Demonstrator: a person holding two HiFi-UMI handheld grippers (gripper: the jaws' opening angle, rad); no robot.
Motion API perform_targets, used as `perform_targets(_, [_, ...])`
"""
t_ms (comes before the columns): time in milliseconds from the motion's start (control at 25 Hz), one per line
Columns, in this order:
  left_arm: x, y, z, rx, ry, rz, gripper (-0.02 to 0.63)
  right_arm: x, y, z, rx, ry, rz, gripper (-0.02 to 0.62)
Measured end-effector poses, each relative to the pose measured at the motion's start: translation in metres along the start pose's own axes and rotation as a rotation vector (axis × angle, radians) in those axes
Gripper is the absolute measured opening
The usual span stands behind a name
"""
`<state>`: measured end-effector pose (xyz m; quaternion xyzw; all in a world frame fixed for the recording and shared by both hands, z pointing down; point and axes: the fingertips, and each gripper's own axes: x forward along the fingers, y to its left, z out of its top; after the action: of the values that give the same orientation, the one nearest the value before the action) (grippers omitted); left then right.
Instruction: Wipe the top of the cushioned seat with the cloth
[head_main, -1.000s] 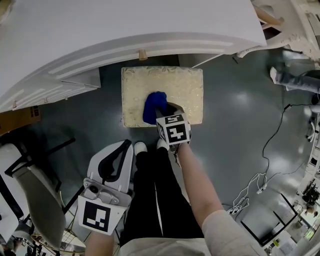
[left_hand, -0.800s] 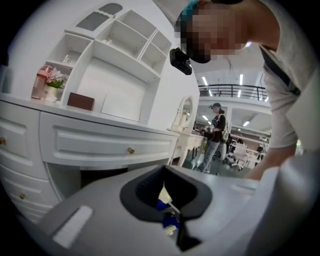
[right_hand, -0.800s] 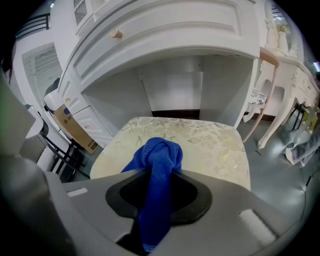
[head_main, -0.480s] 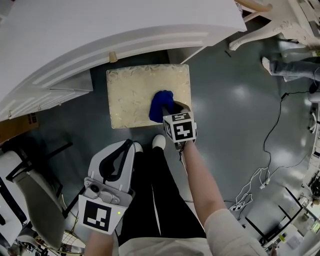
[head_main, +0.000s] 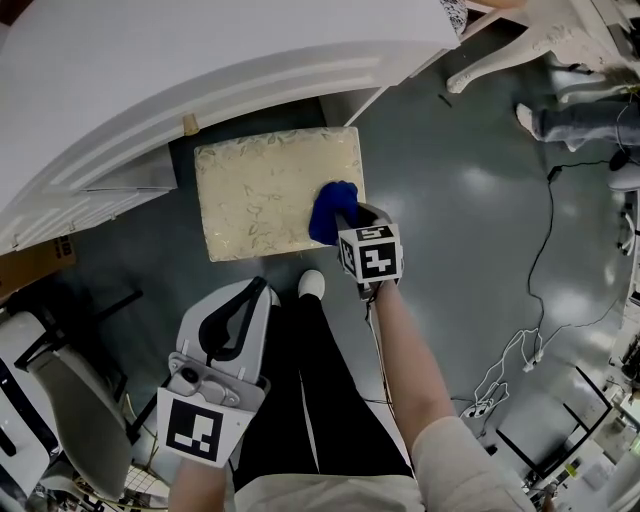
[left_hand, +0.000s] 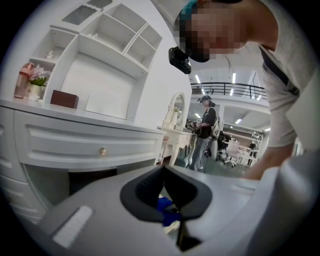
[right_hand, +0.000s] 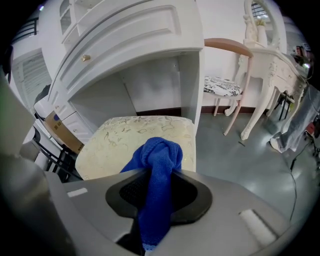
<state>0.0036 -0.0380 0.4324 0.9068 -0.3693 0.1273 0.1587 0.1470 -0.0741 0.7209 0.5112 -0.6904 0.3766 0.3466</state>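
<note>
Head view looks down on the seat (head_main: 260, 195), a cream cushioned square standing on the grey floor (head_main: 470, 200), close against a white dresser (head_main: 200, 60). The right claw (head_main: 350, 215) is clenched on the blue cloth (head_main: 330, 208), which bunches out ahead of the jaws and rests on the cushion's top by its right edge, near the front corner. The left claw (head_main: 262, 290) hangs low beside the person's leg (head_main: 300, 380), apart from the seat, its jaws closed together with nothing between them.
</note>
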Motion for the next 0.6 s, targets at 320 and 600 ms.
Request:
perform_targets(320, [0.010,-0.007,0.002,0.003,0.001,-0.014,0.000,-0.005,-0.024,-0.008,0.040,0.011,-0.015,0.107])
perform_targets(600, [0.008,-0.003,0.002,0.000,0.004,-0.009,0.000,-0.007,-0.031,-0.011,0.056,0.012,-0.026,0.109])
